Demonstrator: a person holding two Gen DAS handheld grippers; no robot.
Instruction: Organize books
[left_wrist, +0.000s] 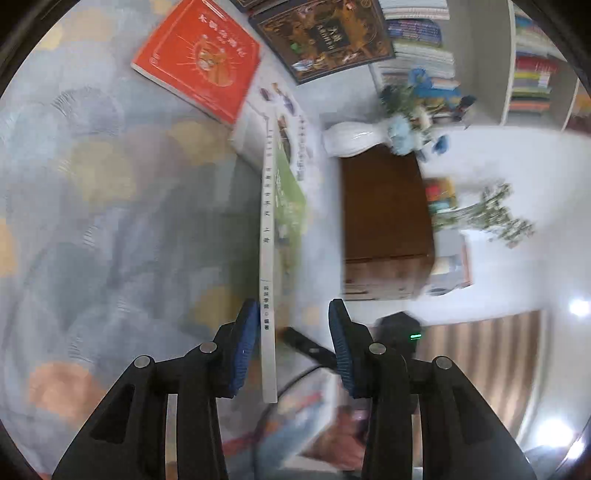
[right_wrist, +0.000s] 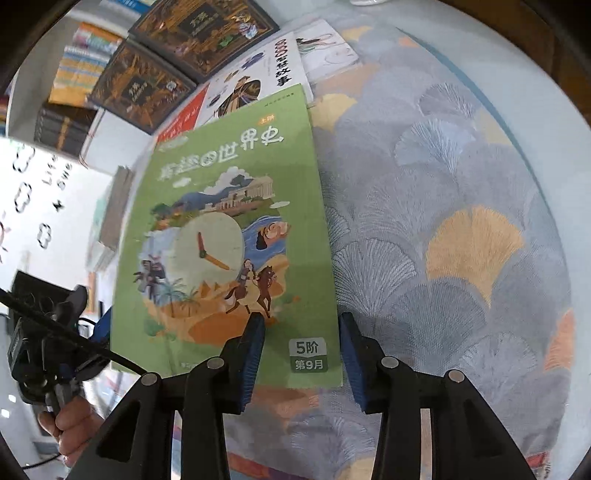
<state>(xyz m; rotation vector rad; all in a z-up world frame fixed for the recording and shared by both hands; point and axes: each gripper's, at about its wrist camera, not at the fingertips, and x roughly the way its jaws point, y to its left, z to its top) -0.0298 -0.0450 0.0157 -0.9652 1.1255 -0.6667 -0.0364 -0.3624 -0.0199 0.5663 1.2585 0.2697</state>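
Green paperback book (right_wrist: 225, 236) shows you its clock cover in the right view; the left view gives only its white spine. Your left gripper (left_wrist: 291, 347) and right gripper (right_wrist: 301, 354) straddle its edges, grip unclear, above the ginkgo-patterned tablecloth (right_wrist: 461, 221).

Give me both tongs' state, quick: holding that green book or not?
Left tongs: open; green book spine against one pad, other pad clear.
Right tongs: open, straddling the book's edge, not clamped.

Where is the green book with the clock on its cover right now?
In the right wrist view the green book fills the centre-left, between the right hand-held gripper fingers, over the patterned tablecloth, below the white illustrated book.
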